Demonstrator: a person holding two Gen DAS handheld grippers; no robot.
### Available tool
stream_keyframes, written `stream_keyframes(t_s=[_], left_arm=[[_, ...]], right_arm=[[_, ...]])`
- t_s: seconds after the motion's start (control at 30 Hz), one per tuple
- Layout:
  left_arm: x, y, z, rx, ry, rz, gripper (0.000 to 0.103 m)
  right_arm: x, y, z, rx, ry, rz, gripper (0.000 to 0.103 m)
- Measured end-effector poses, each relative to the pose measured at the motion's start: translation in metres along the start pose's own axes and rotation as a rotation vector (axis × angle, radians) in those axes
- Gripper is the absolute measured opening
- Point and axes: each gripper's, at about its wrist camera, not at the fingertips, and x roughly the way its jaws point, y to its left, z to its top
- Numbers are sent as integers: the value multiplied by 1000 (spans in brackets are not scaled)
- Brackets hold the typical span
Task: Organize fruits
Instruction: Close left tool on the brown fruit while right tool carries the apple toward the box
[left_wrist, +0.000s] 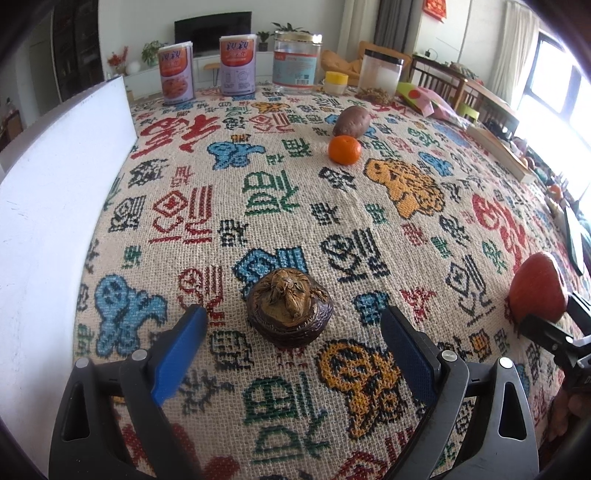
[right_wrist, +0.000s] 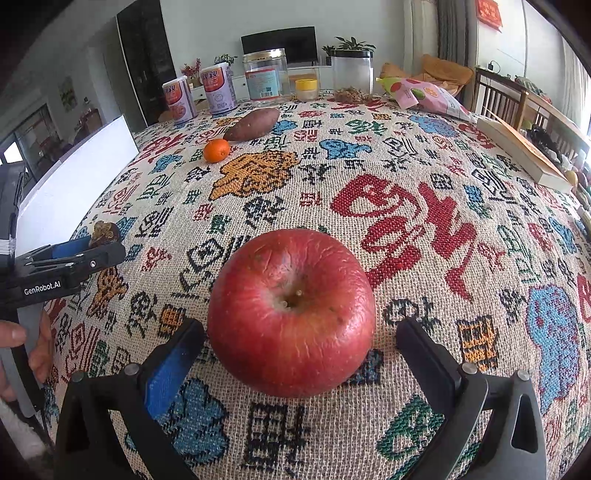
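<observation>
1. Left tongs (left_wrist: 293, 325) gape wide around the mangosteen (left_wrist: 290, 314), low centre of the frame, pads clear, set to pinch.
2. Right tongs (right_wrist: 299, 332) likewise straddle the apple (right_wrist: 291, 312) on the tabletop (right_wrist: 406, 177), gripping nothing.

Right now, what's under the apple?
The apple sits on the patterned cloth, between the right gripper's open fingers. The patch of cloth directly under the apple is hidden.

A home living room: a television (right_wrist: 279, 44) on a low cabinet, potted plants (right_wrist: 351, 44), curtains (left_wrist: 358, 22), and wooden chairs (right_wrist: 498, 96) beside the cloth-covered bench (right_wrist: 406, 221).
</observation>
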Motion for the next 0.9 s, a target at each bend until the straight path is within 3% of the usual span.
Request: stream_keyframes(t_s=[0.07, 0.17, 0.2, 0.27, 0.3, 0.33, 0.43, 0.53, 0.63, 0.8, 0.9], left_arm=[[0, -4, 1, 10, -3, 26, 92], [-2, -7, 2, 24, -33, 58, 49], [-2, -7, 3, 19, -34, 54, 46], [-5, -3, 2, -1, -37, 58, 45], [-10, -2, 0, -11, -42, 63, 45], [-18, -1, -3, -26, -51, 55, 45], [-69, 3, -15, -113, -74, -75, 45], [-139, 9, -26, -185, -104, -235, 45], [-209, 23, -31, -226, -163, -324, 45], [-284, 90, -25, -339, -273, -262, 45], [-286, 151, -31, -470, -265, -136, 45]], right_arm=[[-5, -7, 0, 46, -22, 15, 103], [-11, -4, 3, 37, -40, 14, 103], [-11, 0, 5, 25, -40, 7, 103], [-8, 6, 8, 9, -21, -10, 99], [-4, 9, 9, 6, 3, -17, 75], [-2, 10, 10, 6, 24, -13, 67], [-10, 14, 8, 35, 38, -26, 67], [-28, 31, 16, 35, 26, 67, 67], [-50, 74, 38, -26, -4, 184, 67], [-71, 187, 83, -165, -19, 417, 67], [-71, 268, 96, -286, 10, 538, 67]])
